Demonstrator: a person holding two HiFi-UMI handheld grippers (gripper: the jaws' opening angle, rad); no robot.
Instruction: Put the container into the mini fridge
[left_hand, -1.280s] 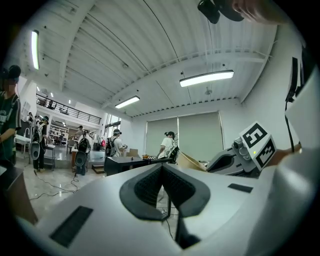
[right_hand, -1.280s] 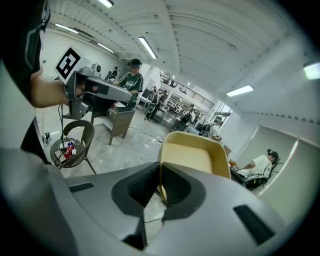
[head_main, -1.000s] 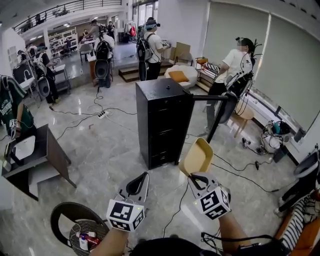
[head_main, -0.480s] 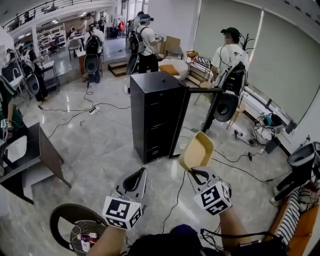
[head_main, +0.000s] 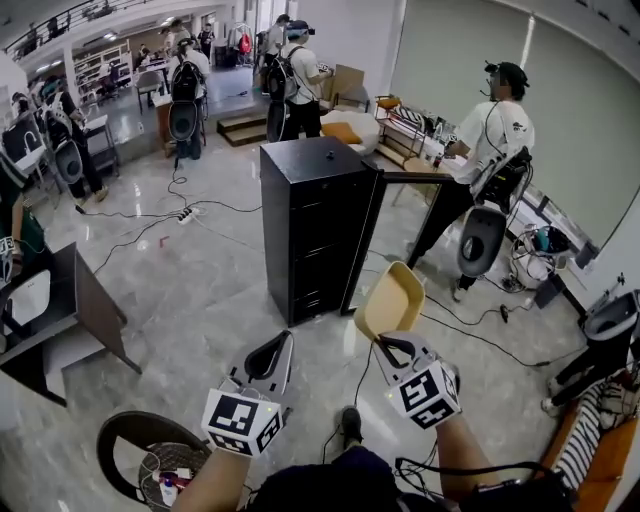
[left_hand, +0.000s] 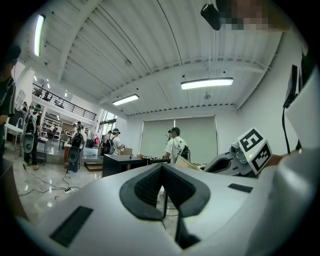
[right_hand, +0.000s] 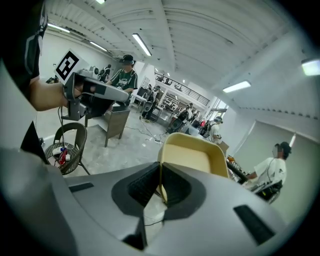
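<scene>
The black mini fridge (head_main: 312, 225) stands on the floor ahead, and its door (head_main: 362, 245) is swung open on the right side. A cream-yellow container (head_main: 392, 300) is held up in front of it by its near rim, tilted, with my right gripper (head_main: 388, 347) shut on it. In the right gripper view the pads pinch the rim of the container (right_hand: 196, 156). My left gripper (head_main: 278, 350) hovers to the left of it, shut and empty. The left gripper view shows the fridge (left_hand: 122, 163) far ahead and the right gripper (left_hand: 245, 154) alongside.
A person (head_main: 492, 150) with gear walks just right of the fridge door. Cables (head_main: 470, 335) trail over the floor. A dark table (head_main: 90, 300) stands at the left, and a wicker stool (head_main: 140, 450) with small items sits near my left arm. More people stand at the back.
The person beside the fridge has walked to the right, away from the open door. Both grippers and the container stay about where they were.
</scene>
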